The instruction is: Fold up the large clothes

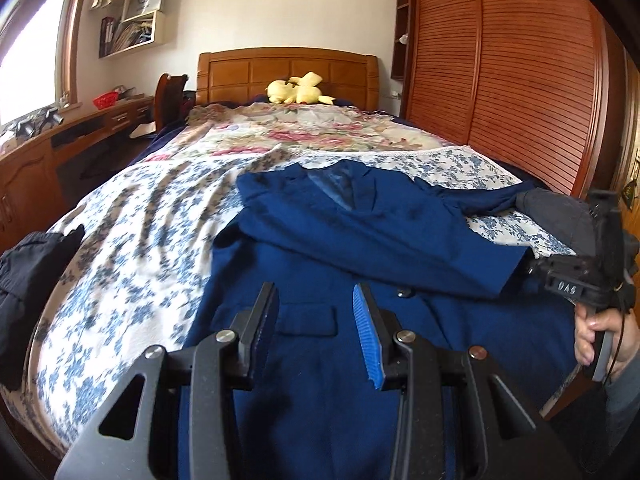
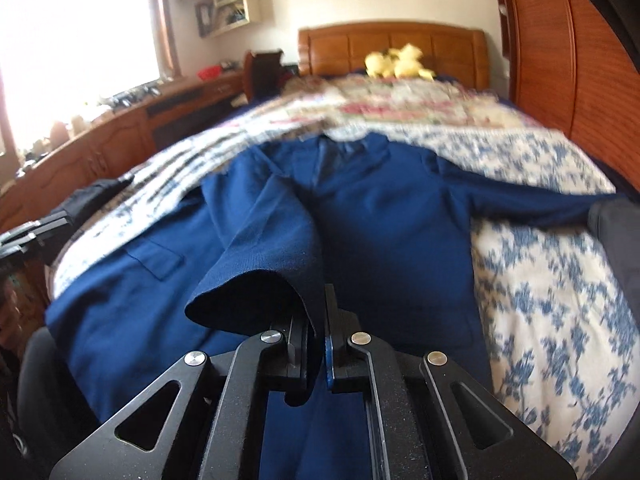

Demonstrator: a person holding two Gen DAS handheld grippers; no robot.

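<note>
Right tool (image 2: 318, 344) clamped on the cuff of the blue jacket's sleeve (image 2: 260, 264), cuff lifted off the cloth. Left tool (image 1: 316, 320) hangs over the jacket's lower front, jaws apart, nothing between them. Blue jacket (image 1: 360, 240) lies spread face-up on the bed (image 1: 132, 216), collar toward the headboard (image 1: 288, 74). Dark garment (image 1: 28, 272) at the bed's left edge. Yellow plush toy (image 1: 298, 90) by the headboard.

Jacket (image 2: 380, 216) hem cut off, bedspread (image 2: 540, 280) blurred
</note>
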